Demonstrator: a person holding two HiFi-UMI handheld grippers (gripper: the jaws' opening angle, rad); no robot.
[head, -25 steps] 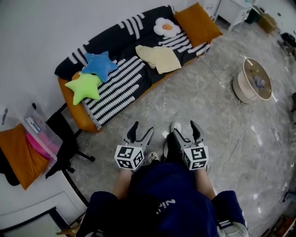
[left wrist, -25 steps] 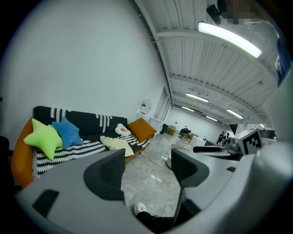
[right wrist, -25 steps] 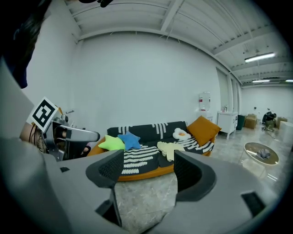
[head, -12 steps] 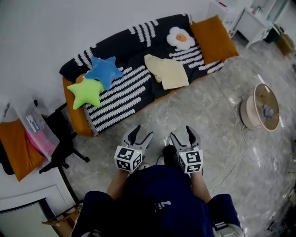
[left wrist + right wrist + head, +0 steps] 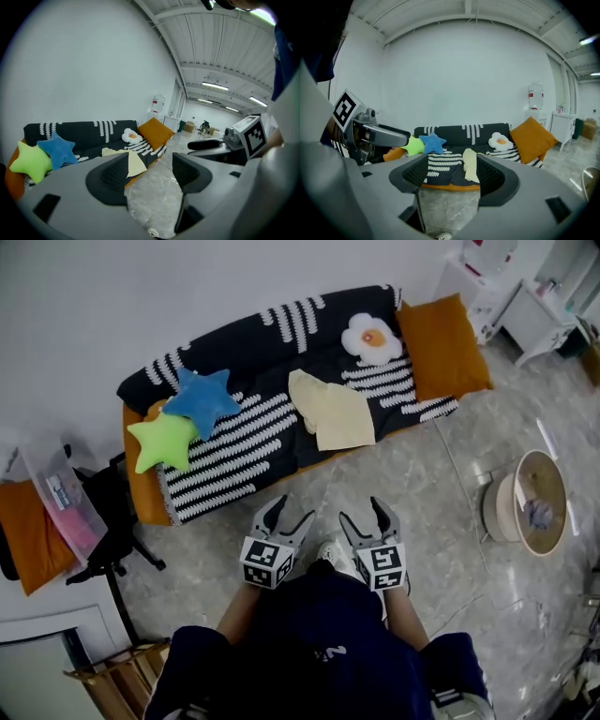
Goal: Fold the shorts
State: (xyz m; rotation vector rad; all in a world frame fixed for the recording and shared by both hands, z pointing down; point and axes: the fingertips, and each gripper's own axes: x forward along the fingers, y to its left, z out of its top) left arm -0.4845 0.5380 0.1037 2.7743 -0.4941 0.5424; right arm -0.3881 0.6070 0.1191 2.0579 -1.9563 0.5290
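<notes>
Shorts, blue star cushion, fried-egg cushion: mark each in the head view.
shorts point(image 5: 330, 413), head view, middle of the pale yellow fabric.
blue star cushion point(image 5: 200, 397), head view, centre of the star.
fried-egg cushion point(image 5: 374, 337), head view, orange yolk.

One sofa point(image 5: 246, 439), one pair of shorts point(image 5: 331, 411), two star cushions point(image 5: 200, 397) point(image 5: 165, 440), one orange cushion point(image 5: 442, 348).

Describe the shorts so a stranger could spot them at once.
Find the sofa with the striped throw by the wall. On its seat, between the star cushions and the egg cushion, lie the shorts: the only flat, pale yellow cloth.
</notes>
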